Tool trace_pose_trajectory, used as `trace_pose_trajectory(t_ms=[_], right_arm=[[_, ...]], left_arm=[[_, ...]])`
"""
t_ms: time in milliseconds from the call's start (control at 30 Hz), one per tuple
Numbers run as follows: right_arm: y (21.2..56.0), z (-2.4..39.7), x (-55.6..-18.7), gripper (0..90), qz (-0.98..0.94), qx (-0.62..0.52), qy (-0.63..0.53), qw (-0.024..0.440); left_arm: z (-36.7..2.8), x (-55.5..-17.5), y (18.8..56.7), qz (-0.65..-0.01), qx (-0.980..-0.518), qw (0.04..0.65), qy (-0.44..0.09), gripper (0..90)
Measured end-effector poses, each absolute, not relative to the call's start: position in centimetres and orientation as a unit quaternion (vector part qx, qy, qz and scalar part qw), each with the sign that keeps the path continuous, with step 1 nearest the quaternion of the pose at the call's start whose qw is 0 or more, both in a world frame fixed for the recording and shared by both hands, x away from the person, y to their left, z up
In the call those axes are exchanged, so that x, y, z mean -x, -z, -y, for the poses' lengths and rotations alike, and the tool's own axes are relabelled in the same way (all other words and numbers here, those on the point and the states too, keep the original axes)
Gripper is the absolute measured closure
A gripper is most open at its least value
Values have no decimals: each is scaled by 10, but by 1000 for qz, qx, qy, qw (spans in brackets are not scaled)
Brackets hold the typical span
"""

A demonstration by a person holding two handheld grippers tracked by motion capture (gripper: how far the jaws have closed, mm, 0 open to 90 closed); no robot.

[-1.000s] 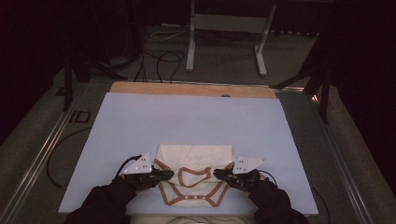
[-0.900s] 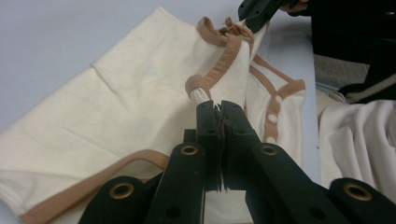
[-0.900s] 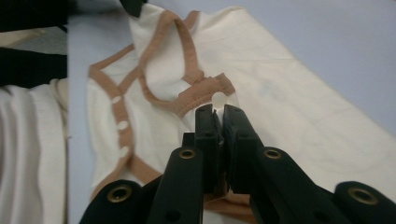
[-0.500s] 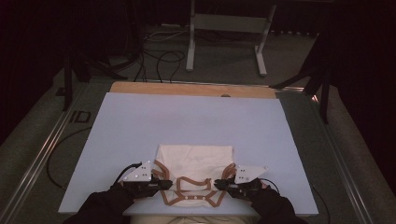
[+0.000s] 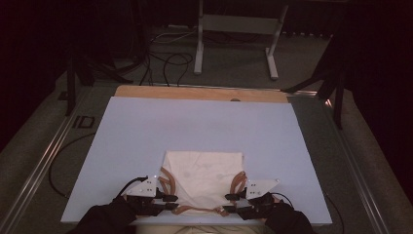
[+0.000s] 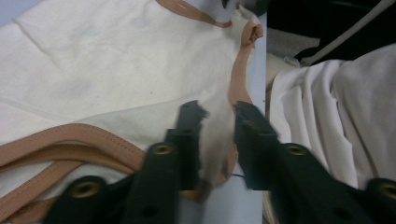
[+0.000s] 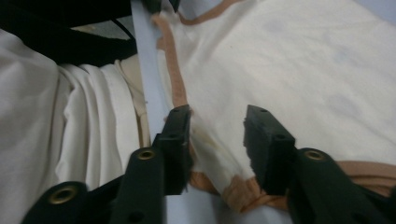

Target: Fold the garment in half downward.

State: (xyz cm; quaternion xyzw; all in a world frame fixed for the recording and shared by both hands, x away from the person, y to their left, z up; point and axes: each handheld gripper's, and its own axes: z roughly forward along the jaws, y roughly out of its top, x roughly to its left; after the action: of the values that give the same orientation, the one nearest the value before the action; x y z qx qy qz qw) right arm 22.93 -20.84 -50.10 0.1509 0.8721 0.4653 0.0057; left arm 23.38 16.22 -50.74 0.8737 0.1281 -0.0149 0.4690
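A cream cloth bag (image 5: 204, 175) with tan straps (image 5: 168, 179) lies flat at the near edge of the pale blue table (image 5: 195, 122). My left gripper (image 5: 171, 201) is at the bag's near left corner and my right gripper (image 5: 230, 203) at its near right corner. Both sets of jaws have just been opening. In the left gripper view the jaws (image 6: 218, 114) stand apart with a loose fold of cloth and strap (image 6: 240, 74) between them. In the right gripper view the jaws (image 7: 217, 119) stand wider apart over the bag's hemmed corner (image 7: 219, 154), not pressing it.
A wooden strip (image 5: 195, 92) runs along the table's far edge. Beyond it on the floor are a metal stand (image 5: 234, 44) and cables (image 5: 165, 58). The person's white garment (image 6: 336, 116) hangs just past the near table edge.
Both hands have drawn back toward the near table edge, and the straps now lie along the bag's sides and near hem. Both pairs of jaws have opened off the cloth.
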Motion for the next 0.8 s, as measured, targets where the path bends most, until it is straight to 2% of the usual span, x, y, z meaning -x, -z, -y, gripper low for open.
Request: trace_pose_trajectory(t_ms=[133, 367, 433, 533, 567, 633, 800], right_arm=[[499, 208, -230, 358, -866, -157, -475, -2], [497, 209, -235, 198, -856, -170, -488, -11], [497, 210, -237, 171, -853, -172, -492, -10], [497, 211, -238, 164, -857, -172, -486, -5], [497, 212, -240, 153, -856, -175, -486, -3], [496, 212, -241, 144, -857, -175, -485, 1], [495, 213, -247, 133, -856, -176, -485, 13]], left_arm=[[-161, -233, 505, -131, -871, 474, 3, 512], [-161, -236, 499, -143, -864, 482, -11, 256], [-160, -237, 498, -137, -865, 482, -13, 144], [-159, -240, 497, -142, -864, 483, -10, 120], [-159, -240, 497, -144, -865, 481, -12, 45], [-158, -241, 496, -149, -862, 485, -15, 11], [-159, -246, 493, -156, -855, 495, -24, 3]])
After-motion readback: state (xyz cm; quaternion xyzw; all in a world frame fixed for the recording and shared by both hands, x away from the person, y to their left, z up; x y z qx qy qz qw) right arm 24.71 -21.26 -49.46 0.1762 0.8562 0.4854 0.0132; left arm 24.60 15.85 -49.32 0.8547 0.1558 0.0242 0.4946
